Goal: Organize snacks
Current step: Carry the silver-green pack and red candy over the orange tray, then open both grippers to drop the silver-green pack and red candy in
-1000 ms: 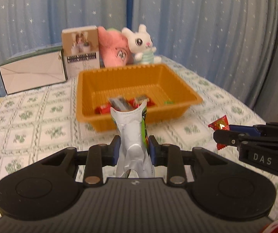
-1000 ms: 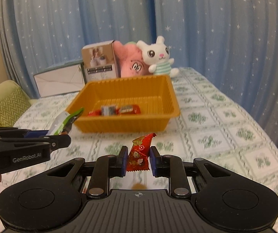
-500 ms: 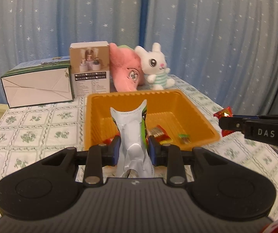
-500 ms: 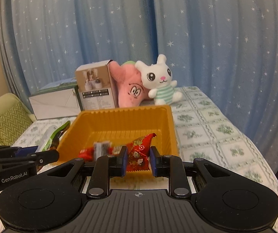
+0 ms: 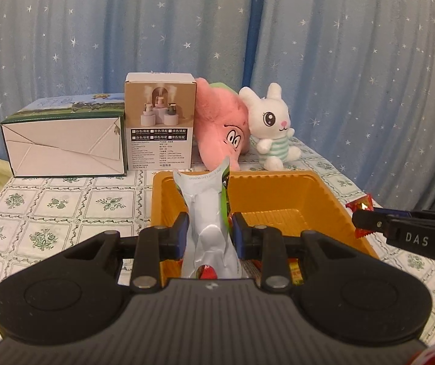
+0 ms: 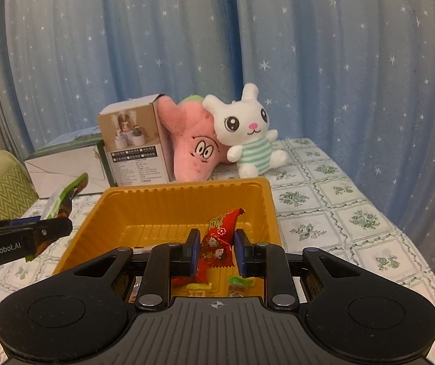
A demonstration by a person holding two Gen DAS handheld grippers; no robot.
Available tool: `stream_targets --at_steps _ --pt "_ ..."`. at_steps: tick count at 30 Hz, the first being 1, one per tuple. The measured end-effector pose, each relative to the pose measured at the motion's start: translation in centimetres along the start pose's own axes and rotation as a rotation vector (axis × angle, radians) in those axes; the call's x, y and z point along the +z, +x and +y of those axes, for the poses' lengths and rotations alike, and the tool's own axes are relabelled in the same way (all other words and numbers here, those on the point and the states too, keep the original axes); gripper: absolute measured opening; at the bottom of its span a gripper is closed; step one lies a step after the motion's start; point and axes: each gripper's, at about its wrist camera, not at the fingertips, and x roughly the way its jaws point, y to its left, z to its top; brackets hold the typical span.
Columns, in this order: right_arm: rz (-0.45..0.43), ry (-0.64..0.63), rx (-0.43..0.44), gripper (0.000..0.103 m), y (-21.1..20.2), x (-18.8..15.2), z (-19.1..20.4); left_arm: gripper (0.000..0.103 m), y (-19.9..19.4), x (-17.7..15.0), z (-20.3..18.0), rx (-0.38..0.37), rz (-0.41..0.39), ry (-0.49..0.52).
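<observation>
Left tool (image 5: 208, 228): clamped on silver pouch (image 5: 208, 213), upright over tray (image 5: 323, 188), near-left part | Right tool (image 6: 215, 249): pinching red candy (image 6: 219, 243), above tray centre (ready to drop, likely) | Tray holds wrapped sweets (image 6: 238, 281) at 6 o'clock | Plush toys, boxes at 12, off-task

Beyond the jaws, far end of the floral-check tablecloth (image 5: 65, 210): white carton with green top (image 5: 62, 143) lying left, upright brown humidifier box (image 5: 159, 121) just beside it, pink star plush (image 5: 220, 127), then white bunny plush (image 5: 273, 127) leaning on it. Star-print blue curtain (image 5: 339, 45) behind.
</observation>
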Motion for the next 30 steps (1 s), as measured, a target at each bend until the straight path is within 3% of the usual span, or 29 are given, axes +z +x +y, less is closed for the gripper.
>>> stream_targets --at_steps 15,24,30 --pt "0.033 0.019 0.005 0.024 2.5 0.0 0.2 0.028 2.4 -0.3 0.5 -0.027 0.045 -0.018" --pt "0.037 0.070 0.008 0.024 2.4 0.2 -0.5 0.034 1.9 -0.5 1.3 0.004 0.039 -0.019" --pt "0.042 0.125 0.013 0.024 2.4 0.4 -1.5 0.043 1.7 -0.6 1.5 0.009 0.036 -0.027"
